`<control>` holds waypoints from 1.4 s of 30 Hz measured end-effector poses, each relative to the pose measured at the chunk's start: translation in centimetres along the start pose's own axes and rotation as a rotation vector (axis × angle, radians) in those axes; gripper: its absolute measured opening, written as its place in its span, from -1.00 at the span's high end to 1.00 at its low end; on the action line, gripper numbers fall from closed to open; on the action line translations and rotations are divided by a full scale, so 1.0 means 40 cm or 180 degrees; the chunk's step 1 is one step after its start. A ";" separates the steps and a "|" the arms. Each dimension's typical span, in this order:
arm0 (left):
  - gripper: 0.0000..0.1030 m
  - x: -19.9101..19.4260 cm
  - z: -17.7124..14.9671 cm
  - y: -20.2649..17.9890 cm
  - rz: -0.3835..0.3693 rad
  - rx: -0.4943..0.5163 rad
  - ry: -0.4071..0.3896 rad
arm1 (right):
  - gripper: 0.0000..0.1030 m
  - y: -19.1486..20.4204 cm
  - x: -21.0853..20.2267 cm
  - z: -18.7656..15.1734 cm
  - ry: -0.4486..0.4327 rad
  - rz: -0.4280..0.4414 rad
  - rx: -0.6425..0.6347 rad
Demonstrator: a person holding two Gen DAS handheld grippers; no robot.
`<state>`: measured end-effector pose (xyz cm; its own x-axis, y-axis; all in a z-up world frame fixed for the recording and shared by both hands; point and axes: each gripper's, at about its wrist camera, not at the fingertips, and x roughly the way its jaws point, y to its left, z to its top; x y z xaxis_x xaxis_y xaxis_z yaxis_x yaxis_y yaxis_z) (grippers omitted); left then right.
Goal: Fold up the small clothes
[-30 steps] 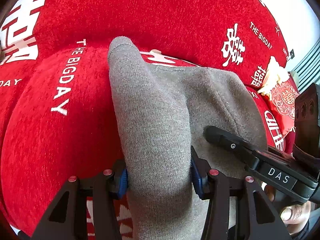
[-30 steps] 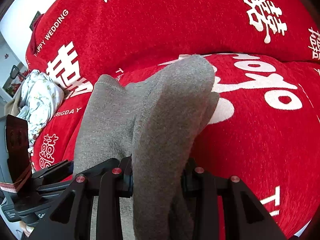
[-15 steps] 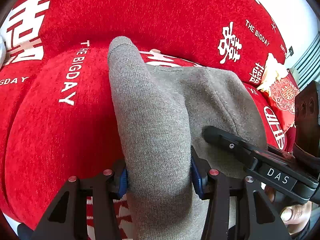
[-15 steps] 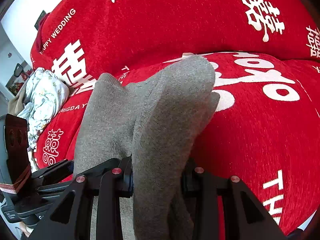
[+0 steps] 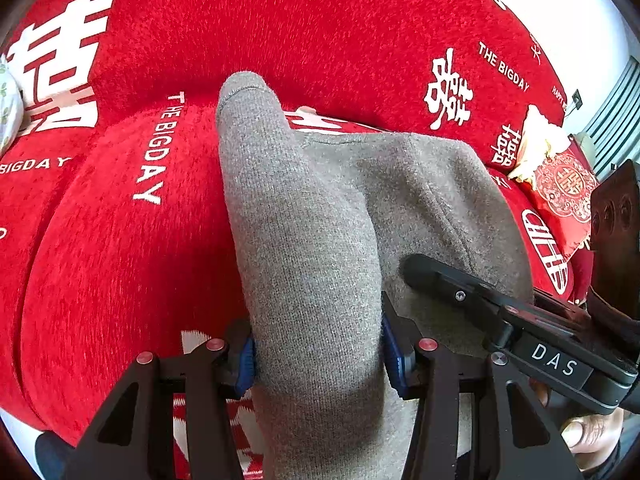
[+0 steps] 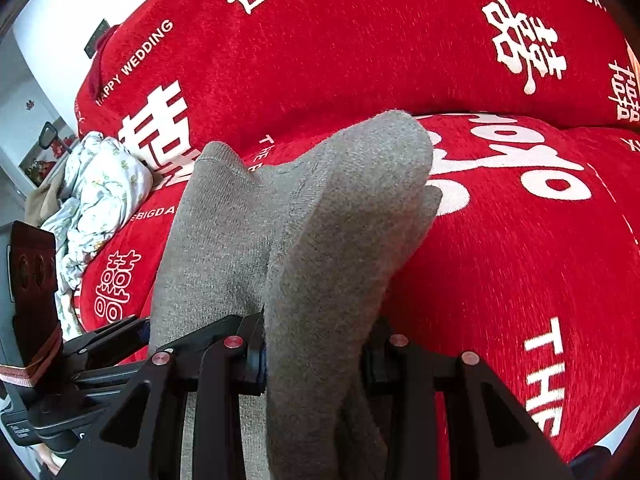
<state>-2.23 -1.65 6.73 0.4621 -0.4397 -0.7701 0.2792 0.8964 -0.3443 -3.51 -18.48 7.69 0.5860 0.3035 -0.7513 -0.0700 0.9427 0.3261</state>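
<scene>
A small grey knitted garment (image 5: 304, 216) lies over the red sofa seat (image 5: 120, 248). My left gripper (image 5: 318, 350) is shut on a thick fold of it, which stands up between the blue pads (image 5: 246, 360). My right gripper (image 6: 314, 354) is shut on another fold of the same garment (image 6: 344, 216), at its right side. The right gripper also shows in the left wrist view (image 5: 500, 312) resting on the cloth. The left gripper shows at the lower left of the right wrist view (image 6: 100, 348). The fingertips of both are hidden by cloth.
The red sofa back (image 6: 360, 48) with white lettering rises behind. A pale floral cloth bundle (image 6: 92, 200) lies at the left end of the sofa. A red patterned cushion (image 5: 564, 188) and a cream cloth (image 5: 540, 140) lie at the right end.
Both grippers keep their hold on the grey garment. The view has shifted slightly, so the sofa lettering sits a little lower and further right; the garment's shape is the same.
</scene>
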 end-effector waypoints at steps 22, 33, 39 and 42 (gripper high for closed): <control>-0.01 0.043 -0.059 0.048 0.0076 -0.0118 0.0095 | 0.30 -0.034 0.037 -0.054 0.0023 0.0170 0.0108; -0.02 0.057 -0.062 0.059 0.0112 -0.0091 0.0103 | 0.30 -0.071 0.051 -0.059 0.0036 0.0225 0.0205; -0.12 0.073 -0.068 0.077 0.0090 -0.0114 0.0112 | 0.29 -0.110 0.073 -0.066 0.0068 0.0306 0.0280; -0.23 0.078 -0.070 0.082 0.0083 -0.0100 0.0099 | 0.26 -0.138 0.085 -0.071 0.0083 0.0394 0.0341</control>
<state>-2.22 0.05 1.70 0.4423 -0.4146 -0.7953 0.2404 0.9091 -0.3402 -3.44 -22.26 1.72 0.5571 0.4212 -0.7157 -0.0532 0.8782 0.4754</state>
